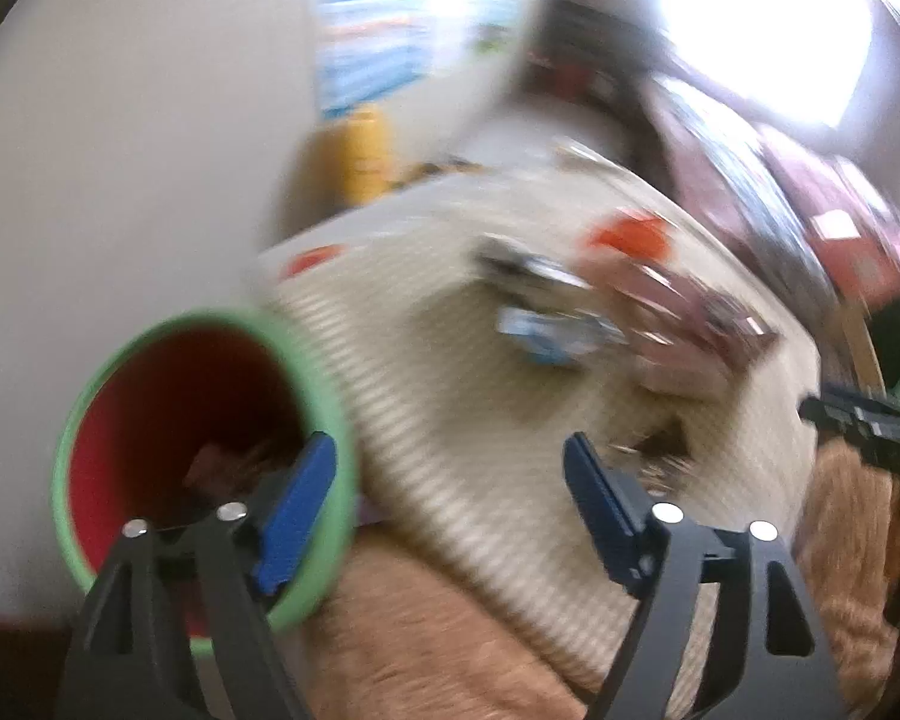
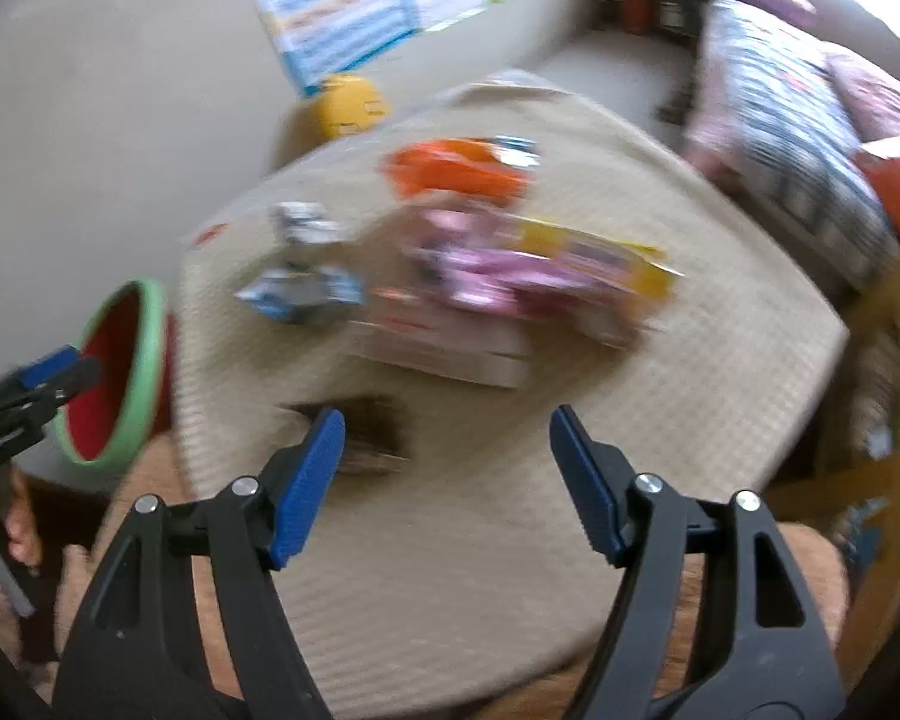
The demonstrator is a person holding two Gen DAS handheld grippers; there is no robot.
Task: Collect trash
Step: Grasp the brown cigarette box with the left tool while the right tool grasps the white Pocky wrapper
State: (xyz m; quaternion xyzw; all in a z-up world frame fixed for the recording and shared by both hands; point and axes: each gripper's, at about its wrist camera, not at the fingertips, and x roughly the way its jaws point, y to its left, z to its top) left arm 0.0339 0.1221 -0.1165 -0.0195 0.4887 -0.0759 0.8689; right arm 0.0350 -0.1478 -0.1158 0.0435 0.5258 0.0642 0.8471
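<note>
Both views are motion-blurred. A red bin with a green rim (image 1: 204,450) stands at the left edge of the cloth-covered table (image 2: 510,510); brown scraps lie inside it. My left gripper (image 1: 450,480) is open and empty, its left finger over the bin's rim. It also shows at the left of the right wrist view (image 2: 60,375). On the table lie wrappers: an orange one (image 2: 456,171), a pink one (image 2: 486,270), a yellow one (image 2: 600,252), a blue-silver one (image 2: 300,294) and a dark brown one (image 2: 366,426). My right gripper (image 2: 447,426) is open and empty, above the near table, by the brown wrapper.
A pale box (image 2: 450,348) lies under the pink wrapper. A yellow container (image 2: 351,102) stands behind the table by the wall. A bed with patterned covers (image 2: 780,138) is at the right. Brown carpet (image 1: 420,630) lies below the table's near edge.
</note>
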